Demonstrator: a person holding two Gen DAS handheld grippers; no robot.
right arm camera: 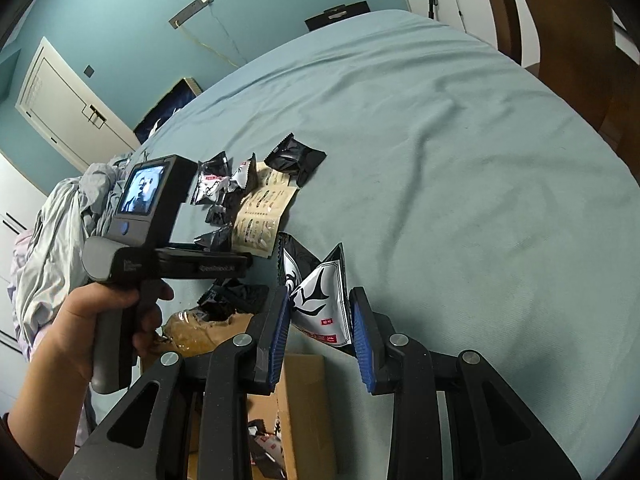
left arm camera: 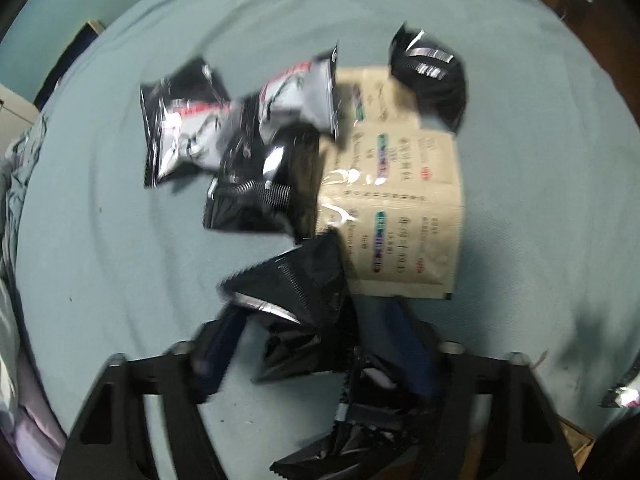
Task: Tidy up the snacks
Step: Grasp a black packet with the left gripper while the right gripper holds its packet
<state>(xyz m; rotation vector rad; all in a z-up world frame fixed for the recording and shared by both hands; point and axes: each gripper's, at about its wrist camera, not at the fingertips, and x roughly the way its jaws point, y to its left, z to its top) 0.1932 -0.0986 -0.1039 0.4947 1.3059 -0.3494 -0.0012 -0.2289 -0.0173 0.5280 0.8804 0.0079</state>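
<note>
- Our right claw (right arm camera: 320,316) was clenched on a black-and-white snack packet (right arm camera: 318,300), lifted clear of the bed (right arm camera: 460,160) just above an open cardboard box (right arm camera: 304,400) at the bed's edge
- Our left claw (left arm camera: 316,344) straddled a crumpled black packet (left arm camera: 304,320); the blue pads (left arm camera: 404,340) flanked it, but blur hid whether they pressed on it, so we could not tell if it was gripped
- The remaining snacks lay heaped further up the bed: two more black-and-white packets (left arm camera: 180,128), other black ones (left arm camera: 256,192) and a beige sachet sheet (left arm camera: 400,208)
- To do this well, we judged the left should pinch the packet's thick middle rather than a slippery corner, then lift straight up so neighbours stayed put
- The right needed to hover squarely over the box before letting go
</note>
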